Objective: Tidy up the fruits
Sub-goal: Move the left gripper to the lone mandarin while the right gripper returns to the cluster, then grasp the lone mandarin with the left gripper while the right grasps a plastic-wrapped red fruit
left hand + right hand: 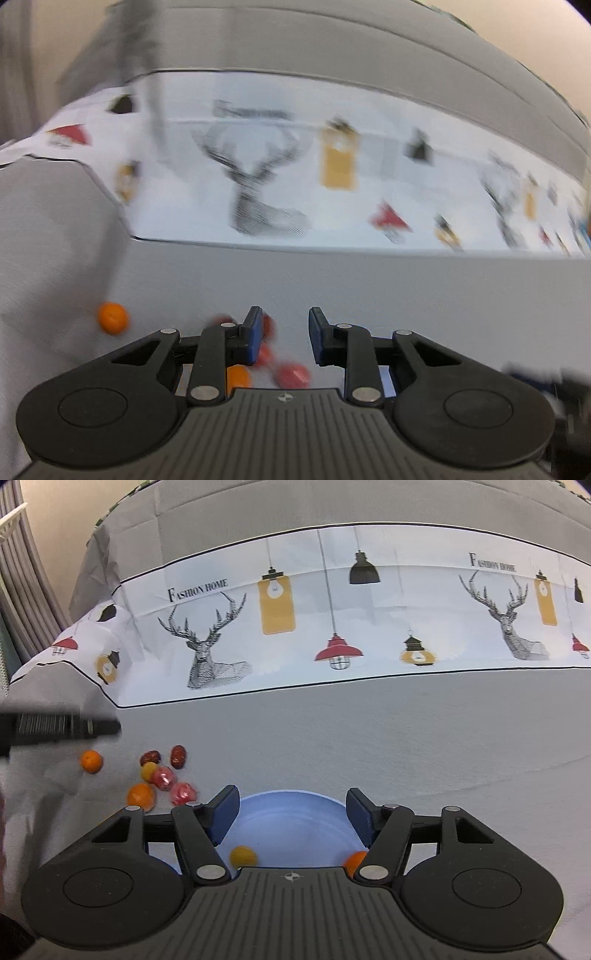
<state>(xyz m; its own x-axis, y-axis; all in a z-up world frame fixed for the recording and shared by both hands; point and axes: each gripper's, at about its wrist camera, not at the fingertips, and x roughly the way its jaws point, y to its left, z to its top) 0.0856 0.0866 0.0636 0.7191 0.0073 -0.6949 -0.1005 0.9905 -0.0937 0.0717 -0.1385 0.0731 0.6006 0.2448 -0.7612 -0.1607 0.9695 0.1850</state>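
In the left wrist view, which is blurred, my left gripper (286,332) hangs over the grey cloth with a narrow gap between its blue pads and nothing in it. Under and behind its fingers lie red fruits (293,374) and an orange one (238,378). Another orange fruit (113,318) lies apart to the left. My right gripper (291,801) stands open over a light blue bowl (295,827). The bowl holds a yellow fruit (243,856) and an orange fruit (356,862). Left of the bowl sits a cluster of red dates (178,756), wrapped red fruits (164,777) and an orange (140,796).
The table wears a grey cloth with a white printed band (332,609) of deer and lamps across the back. A dark, blurred bar of the other hand-held tool (55,727) reaches in from the left, above a lone orange (91,761). Curtains hang at the far left.
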